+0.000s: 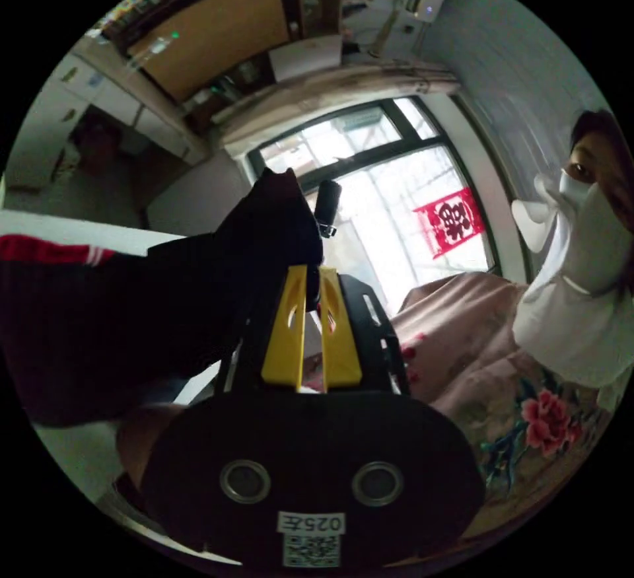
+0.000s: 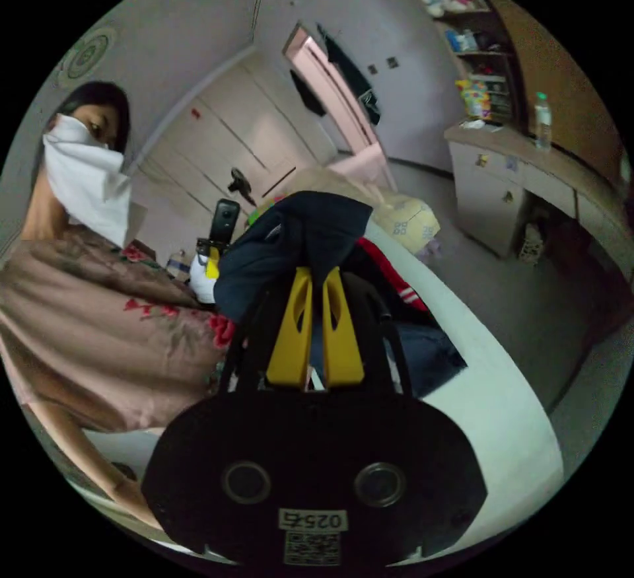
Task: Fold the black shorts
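Both the left gripper (image 1: 312, 287) and the right gripper (image 2: 316, 287) are pinching the black shorts (image 2: 297, 241) between closed jaws, holding them up above the white bed (image 2: 502, 406); the light, limp cloth is sagging, so corner grips look best.

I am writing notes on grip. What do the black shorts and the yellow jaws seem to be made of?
The black shorts look like soft matte woven or knit fabric: they fold and drape limply, without shine. The exact fibre cannot be told. The right gripper has yellow jaws that look like hard moulded plastic: smooth, slightly glossy, with cut-out slots.
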